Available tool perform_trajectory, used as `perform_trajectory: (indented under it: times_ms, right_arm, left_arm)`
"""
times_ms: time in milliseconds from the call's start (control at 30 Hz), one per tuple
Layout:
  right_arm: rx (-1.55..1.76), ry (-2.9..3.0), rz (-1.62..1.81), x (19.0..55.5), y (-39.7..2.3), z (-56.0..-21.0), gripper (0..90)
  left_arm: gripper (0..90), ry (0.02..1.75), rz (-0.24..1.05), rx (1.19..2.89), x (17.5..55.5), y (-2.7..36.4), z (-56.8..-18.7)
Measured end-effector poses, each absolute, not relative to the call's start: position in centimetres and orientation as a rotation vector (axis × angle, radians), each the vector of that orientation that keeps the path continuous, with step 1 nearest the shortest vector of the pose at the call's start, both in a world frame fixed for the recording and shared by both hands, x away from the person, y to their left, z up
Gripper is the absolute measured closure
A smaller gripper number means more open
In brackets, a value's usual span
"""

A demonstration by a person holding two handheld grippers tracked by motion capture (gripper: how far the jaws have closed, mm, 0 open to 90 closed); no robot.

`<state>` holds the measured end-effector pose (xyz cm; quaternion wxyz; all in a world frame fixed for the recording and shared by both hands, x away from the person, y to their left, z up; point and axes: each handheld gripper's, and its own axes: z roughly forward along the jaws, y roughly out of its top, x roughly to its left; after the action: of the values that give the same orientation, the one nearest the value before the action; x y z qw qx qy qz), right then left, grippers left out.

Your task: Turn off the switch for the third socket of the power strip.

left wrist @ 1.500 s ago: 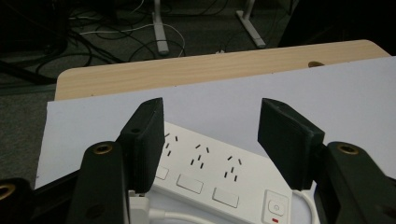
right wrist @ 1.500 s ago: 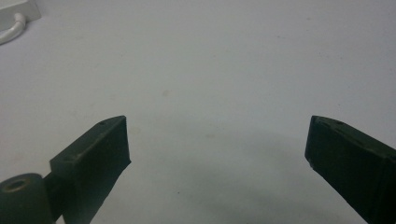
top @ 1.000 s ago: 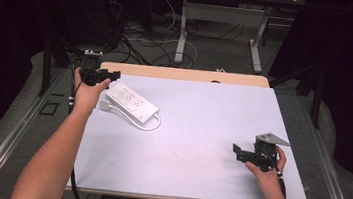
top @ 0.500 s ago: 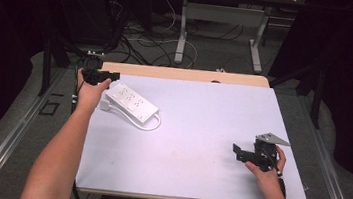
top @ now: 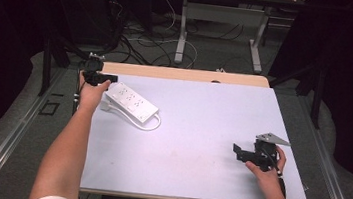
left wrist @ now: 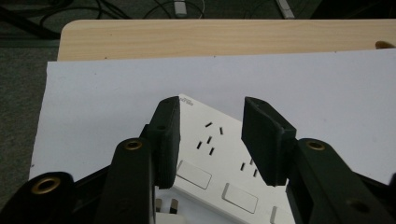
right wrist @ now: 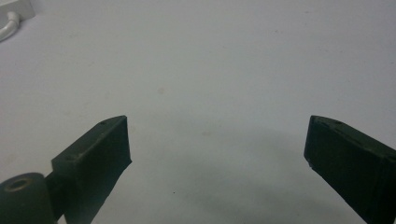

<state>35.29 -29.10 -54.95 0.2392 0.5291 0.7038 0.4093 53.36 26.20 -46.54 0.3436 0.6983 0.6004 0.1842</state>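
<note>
Setting: a person sits at a tabletop [top: 201, 132] covered by a pale white sheet, with a strip of light wood bare along its far edge; each hand holds a black two-jaw tool.
Power strip: a white power strip [top: 131, 102] lies flat on the far left part of the tabletop, set at an angle, with several sockets and rectangular switches on its top face.
Power strip cable: a white cable [top: 149, 125] loops out from the strip's near end and curls back beside it on the sheet.
Plug: in the left gripper view, the pins of a white plug [left wrist: 164, 205] show just below the strip, at the bottom edge.
Left tool: the left tool [top: 100, 77] is held at the far left corner of the tabletop, at the far end of the power strip; in the left gripper view its jaws [left wrist: 212, 135] stand apart above that end of the strip, a gap between them, holding nothing.
Right tool: the right tool [top: 239, 152] is low over the near right part of the tabletop, well apart from the power strip, a grey three-cornered plate on top; in the right gripper view its jaws [right wrist: 217, 144] are spread wide over bare sheet, gripping nothing.
Floor: dark cables lie tangled on the floor [top: 146, 40] beyond the tabletop.
</note>
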Motion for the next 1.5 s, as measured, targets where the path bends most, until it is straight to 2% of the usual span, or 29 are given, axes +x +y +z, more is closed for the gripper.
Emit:
perform_trajectory:
  times_ms: [633, 733, 1100, 1500]
  right_arm:
    - [1.467, 1.931, 1.117, 35.4, -29.2, -55.1, 6.8]
    - [1.462, 1.934, 1.116, 35.4, -29.2, -55.2, 6.8]
    - [1.477, 1.925, 1.12, 35.2, -29.4, -55.1, 6.9]
    - [1.472, 1.929, 1.12, 35.2, -29.4, -55.2, 7.1]
  left_arm:
    - [67.5, 1.598, 0.41, 1.892, 54.2, 27.0, -48.9]
    - [72.0, 1.592, 0.419, 1.903, 54.3, 26.8, -49.1]
    - [75.3, 1.571, 0.404, 1.993, 54.7, 26.1, -49.9]
    - [78.9, 1.576, 0.418, 2.012, 55.0, 25.8, -50.6]
